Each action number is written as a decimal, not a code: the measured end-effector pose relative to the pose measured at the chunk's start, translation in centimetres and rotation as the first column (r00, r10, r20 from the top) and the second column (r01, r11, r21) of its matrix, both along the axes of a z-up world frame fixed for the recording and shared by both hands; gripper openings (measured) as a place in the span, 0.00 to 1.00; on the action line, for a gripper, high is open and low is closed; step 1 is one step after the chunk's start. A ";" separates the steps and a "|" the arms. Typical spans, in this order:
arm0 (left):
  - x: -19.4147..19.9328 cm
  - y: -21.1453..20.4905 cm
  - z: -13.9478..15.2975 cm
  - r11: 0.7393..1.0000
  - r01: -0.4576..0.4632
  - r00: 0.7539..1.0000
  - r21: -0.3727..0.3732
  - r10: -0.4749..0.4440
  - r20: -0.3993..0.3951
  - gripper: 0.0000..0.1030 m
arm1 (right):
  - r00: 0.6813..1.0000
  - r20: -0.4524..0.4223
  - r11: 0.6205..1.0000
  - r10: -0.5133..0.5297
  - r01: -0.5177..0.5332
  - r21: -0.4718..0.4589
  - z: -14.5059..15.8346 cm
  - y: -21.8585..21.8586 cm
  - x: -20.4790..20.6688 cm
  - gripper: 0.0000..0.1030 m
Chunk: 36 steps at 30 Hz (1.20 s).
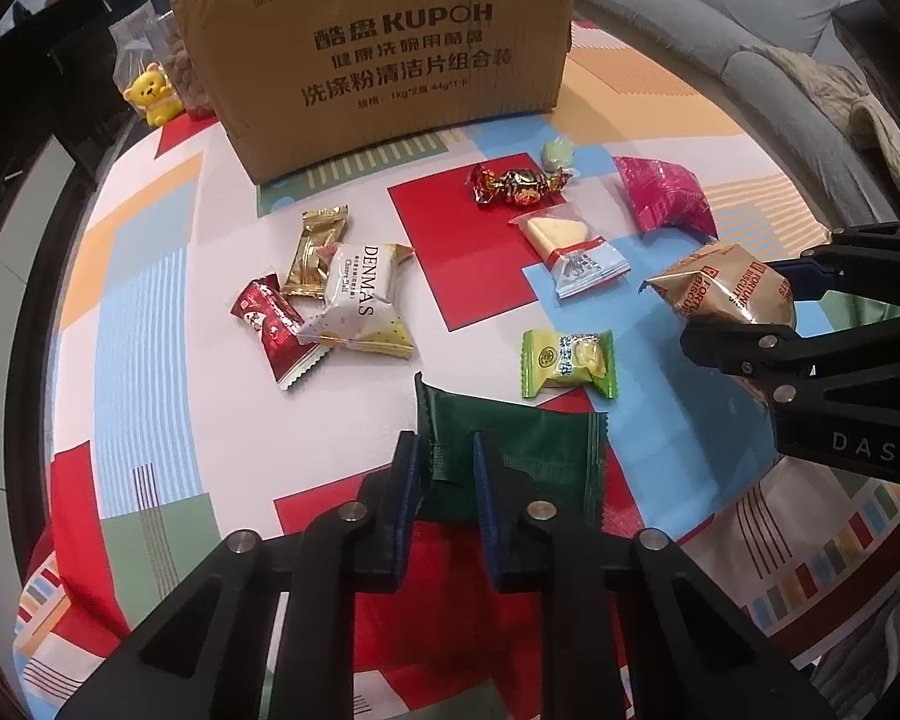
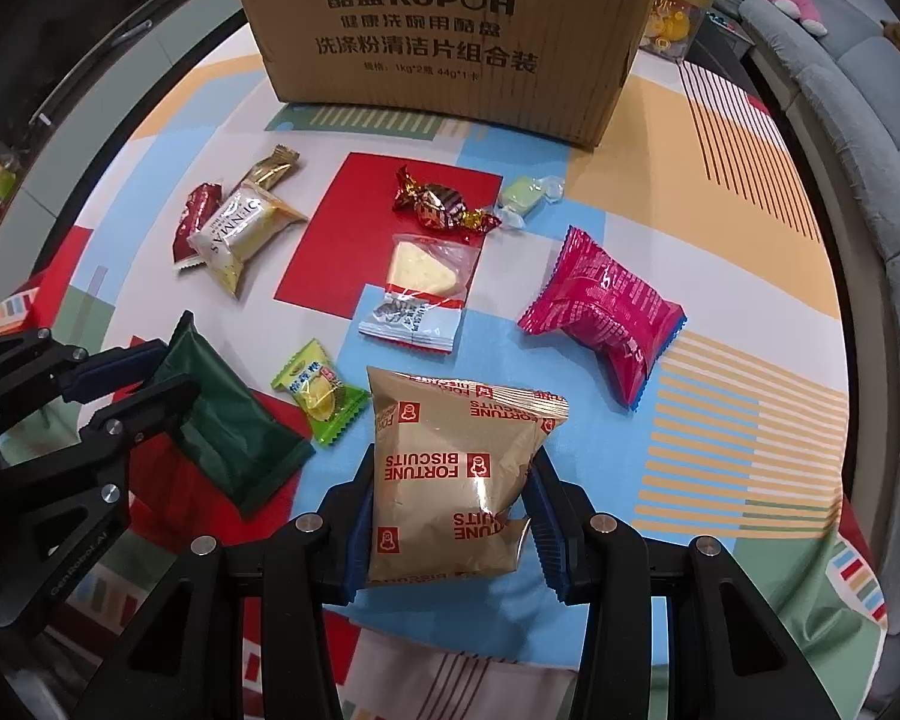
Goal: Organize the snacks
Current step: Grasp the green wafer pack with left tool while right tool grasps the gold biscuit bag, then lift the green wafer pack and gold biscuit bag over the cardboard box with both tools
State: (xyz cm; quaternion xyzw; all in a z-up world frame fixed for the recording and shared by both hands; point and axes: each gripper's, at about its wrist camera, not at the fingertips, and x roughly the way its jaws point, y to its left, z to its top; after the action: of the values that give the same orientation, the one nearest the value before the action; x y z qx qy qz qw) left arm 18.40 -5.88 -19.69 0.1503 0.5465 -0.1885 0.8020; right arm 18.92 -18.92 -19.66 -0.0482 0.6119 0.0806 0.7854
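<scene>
Across the left wrist view, the left gripper has its jaws clenched on one end of a flat dark green foil packet, whose far end points toward the middle of the round table with its colourful patchwork cloth. Bare cloth lies to the left of the packet out to the table's rim; ahead, a small light green candy packet lies just beyond the green one, and a cluster of a white DENMAS pouch, a dark red packet and a gold wrapper sits to the front left. A brown cardboard box printed KUPOH stands at the far side, with a yellow bear figure beside it near the edge. At the right, the right gripper grips a tan Fortune Biscuits bag. From the right wrist view, that tan bag is grasped between the right gripper's jaws, above blue cloth. A crumpled pink foil bag lies ahead to the right with open striped cloth beyond it toward the rim. A clear-wrapped pale wedge snack, a red-gold twisted candy and a pale green wrapped candy lie between the bag and the box.
</scene>
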 end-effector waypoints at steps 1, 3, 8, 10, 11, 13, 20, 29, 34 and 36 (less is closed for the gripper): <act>0.0 0.1 0.2 1.000 -0.001 1.000 -0.006 0.001 0.003 0.16 | 1.000 0.002 1.000 0.000 0.000 0.000 0.1 0.1 -0.1 0.44; -0.1 0.2 0.6 1.000 0.000 1.000 -0.011 0.000 0.015 0.14 | 1.000 0.009 1.000 -0.001 0.001 0.001 0.3 0.0 -0.1 0.44; -0.4 0.3 1.5 1.000 0.002 0.999 -0.015 -0.001 0.043 0.11 | 1.000 0.025 1.000 -0.003 0.003 0.000 0.7 0.1 -0.1 0.44; -0.6 0.5 1.9 1.000 -0.002 0.999 -0.019 0.003 0.053 0.10 | 0.999 0.033 1.000 -0.002 0.002 0.000 1.0 0.1 0.0 0.44; -0.7 0.5 2.1 1.000 -0.003 0.998 -0.019 0.004 0.057 0.10 | 0.999 0.036 1.000 -0.001 0.001 0.001 1.1 0.2 0.1 0.44; -0.9 0.7 2.6 1.000 -0.009 0.997 -0.021 0.011 0.072 0.09 | 0.999 0.042 1.000 0.002 -0.002 0.001 1.3 0.4 0.1 0.44; -1.4 1.3 3.9 0.999 -0.028 0.993 -0.025 0.031 0.114 0.09 | 0.997 0.070 1.000 0.012 -0.012 -0.001 2.7 0.8 -0.3 0.44; -2.0 1.8 5.8 0.998 -0.054 0.985 -0.033 0.059 0.163 0.09 | 0.992 0.124 1.000 0.025 -0.025 -0.004 4.8 1.5 -0.7 0.44; -2.0 2.2 7.1 0.996 -0.073 0.978 -0.042 0.080 0.194 0.09 | 0.987 0.159 1.000 0.030 -0.030 -0.003 6.4 2.0 -0.7 0.44; -2.0 2.3 7.6 0.996 -0.080 0.975 -0.045 0.088 0.204 0.09 | 0.985 0.169 0.999 0.031 -0.032 -0.002 6.9 2.1 -0.7 0.44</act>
State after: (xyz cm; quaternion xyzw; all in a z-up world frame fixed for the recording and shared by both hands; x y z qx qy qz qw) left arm 16.39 -3.55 -12.09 0.1311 0.4630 -0.1478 0.8640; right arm 18.26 -16.79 -12.72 -0.0641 0.5420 0.0889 0.8332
